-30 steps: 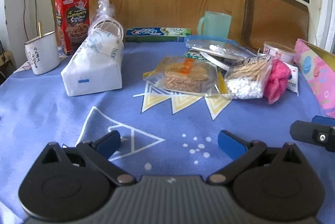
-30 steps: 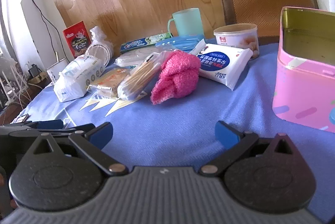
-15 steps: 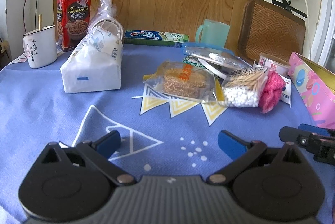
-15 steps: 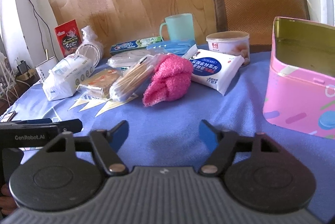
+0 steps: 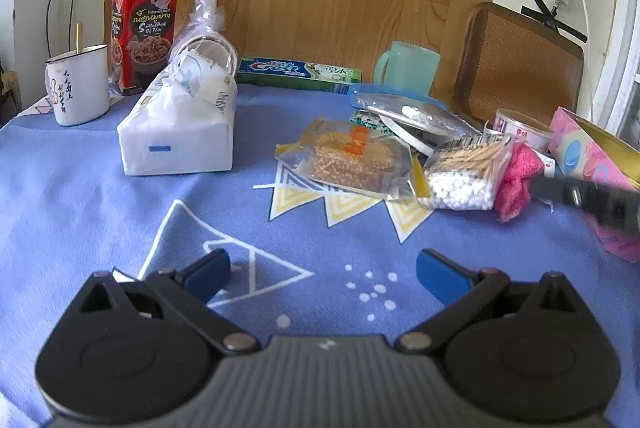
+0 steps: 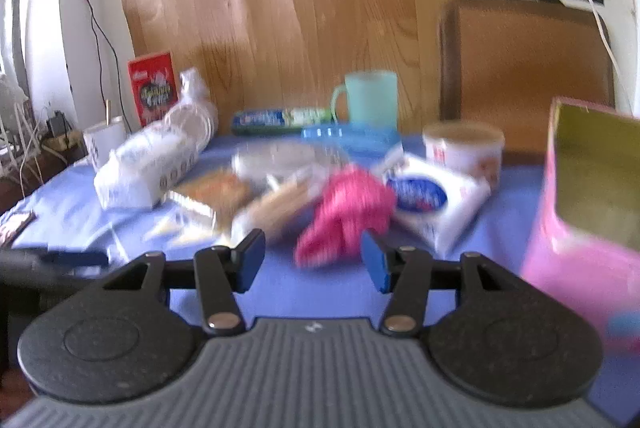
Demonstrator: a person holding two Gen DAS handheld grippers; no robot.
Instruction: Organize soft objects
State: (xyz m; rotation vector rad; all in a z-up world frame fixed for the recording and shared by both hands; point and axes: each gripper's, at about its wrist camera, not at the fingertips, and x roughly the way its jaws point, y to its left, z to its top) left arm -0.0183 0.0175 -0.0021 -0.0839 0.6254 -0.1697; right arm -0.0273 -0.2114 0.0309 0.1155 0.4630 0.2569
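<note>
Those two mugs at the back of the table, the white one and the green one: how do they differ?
The white mug stands at the far left with dark writing on its side and a stick poking out of it; the green mug stands further right, behind the toothpaste box, plain and with nothing showing above its rim. Both are upright, with one handle each.

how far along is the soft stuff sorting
Nothing looks sorted yet: the pink tin shows nothing inside. The right gripper, jaws just narrowing and empty, faces the pink cloth. The left gripper is open. The cloth and tissue pack remain.
</note>
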